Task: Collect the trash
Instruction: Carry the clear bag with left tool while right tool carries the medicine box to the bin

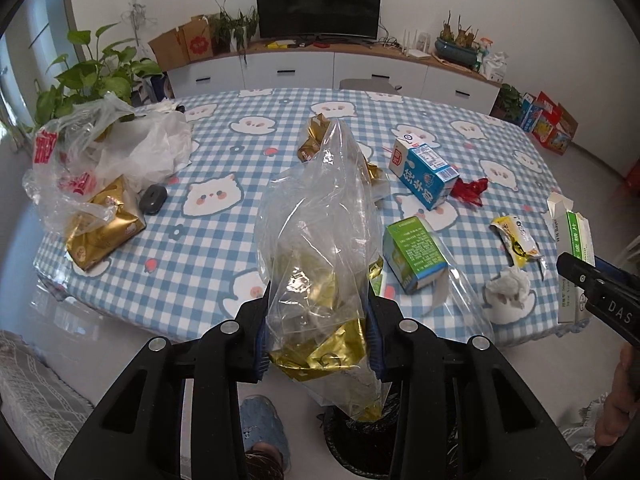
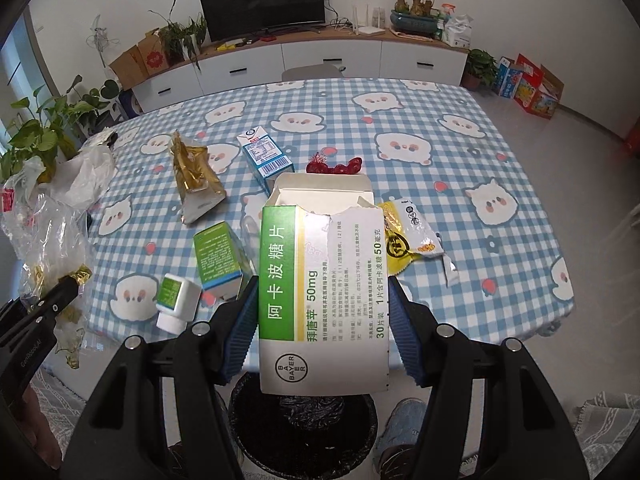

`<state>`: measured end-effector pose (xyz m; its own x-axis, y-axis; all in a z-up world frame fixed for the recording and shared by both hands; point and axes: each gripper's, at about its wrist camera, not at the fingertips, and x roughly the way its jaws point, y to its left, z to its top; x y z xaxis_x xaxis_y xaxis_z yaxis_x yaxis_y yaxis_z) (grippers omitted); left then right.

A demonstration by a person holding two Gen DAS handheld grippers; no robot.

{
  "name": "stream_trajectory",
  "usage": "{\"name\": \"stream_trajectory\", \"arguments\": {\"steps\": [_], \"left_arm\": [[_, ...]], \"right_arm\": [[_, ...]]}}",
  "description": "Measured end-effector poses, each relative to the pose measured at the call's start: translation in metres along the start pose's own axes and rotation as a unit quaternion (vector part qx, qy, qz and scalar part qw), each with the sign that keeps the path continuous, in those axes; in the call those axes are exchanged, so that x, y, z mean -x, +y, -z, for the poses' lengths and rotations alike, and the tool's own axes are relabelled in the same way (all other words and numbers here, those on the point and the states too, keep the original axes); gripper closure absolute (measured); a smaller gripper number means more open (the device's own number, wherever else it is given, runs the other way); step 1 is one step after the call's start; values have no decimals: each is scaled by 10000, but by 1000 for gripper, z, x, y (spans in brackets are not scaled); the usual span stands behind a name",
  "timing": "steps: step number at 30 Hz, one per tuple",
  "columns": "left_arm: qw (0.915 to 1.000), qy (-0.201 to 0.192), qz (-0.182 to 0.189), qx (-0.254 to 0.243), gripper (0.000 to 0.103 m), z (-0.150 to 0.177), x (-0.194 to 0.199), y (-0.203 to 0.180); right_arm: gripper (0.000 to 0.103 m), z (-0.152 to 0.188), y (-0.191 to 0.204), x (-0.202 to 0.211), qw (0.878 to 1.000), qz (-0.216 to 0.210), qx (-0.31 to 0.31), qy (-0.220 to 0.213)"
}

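Note:
My left gripper [image 1: 318, 312] is shut on a clear plastic bag [image 1: 320, 216] with gold wrappers inside, held over the black trash bin [image 1: 360, 448] at the table's near edge. My right gripper [image 2: 322, 300] is shut on a torn white and green medicine box [image 2: 320, 280], held above the same bin [image 2: 304, 432]. The box also shows at the right of the left wrist view [image 1: 576, 248]. Trash lies on the checked tablecloth [image 2: 440, 160]: a blue milk carton [image 2: 264, 156], a green box [image 2: 218, 256], a white bottle [image 2: 176, 296], a gold bag [image 2: 196, 176], a yellow sachet [image 2: 408, 240], a red wrapper [image 2: 336, 166] and a white tissue [image 1: 508, 288].
Crumpled plastic bags [image 1: 100, 152] and a gold packet [image 1: 104, 228] sit at the table's left end, beside a dark grey oval thing [image 1: 153, 199]. A leafy plant [image 1: 88, 76] stands beyond them. A white sideboard with a TV [image 1: 318, 8] lines the far wall.

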<state>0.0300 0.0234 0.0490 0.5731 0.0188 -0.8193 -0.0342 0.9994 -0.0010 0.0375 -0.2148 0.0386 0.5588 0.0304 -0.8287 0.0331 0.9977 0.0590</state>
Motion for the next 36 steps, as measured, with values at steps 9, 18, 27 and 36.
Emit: {"name": "stream_trajectory", "arguments": {"steps": [9,18,27,36], "left_arm": [[9999,-26,94,-33,67,68,48,-9],[9995,209,220,-114,67,141,40,-21],[9981,532,326,-1,67,191,-1,-20],[9958,862,292,138,67,227,-60,-14]], "right_arm": [[45,62,2,53,9997,-94,106,-218],[45,125,7,47,9997,-201,136,-1],[45,176,9,0,9993,-64,240,286],[45,211,10,-60,9973,-104,215,693]]}}
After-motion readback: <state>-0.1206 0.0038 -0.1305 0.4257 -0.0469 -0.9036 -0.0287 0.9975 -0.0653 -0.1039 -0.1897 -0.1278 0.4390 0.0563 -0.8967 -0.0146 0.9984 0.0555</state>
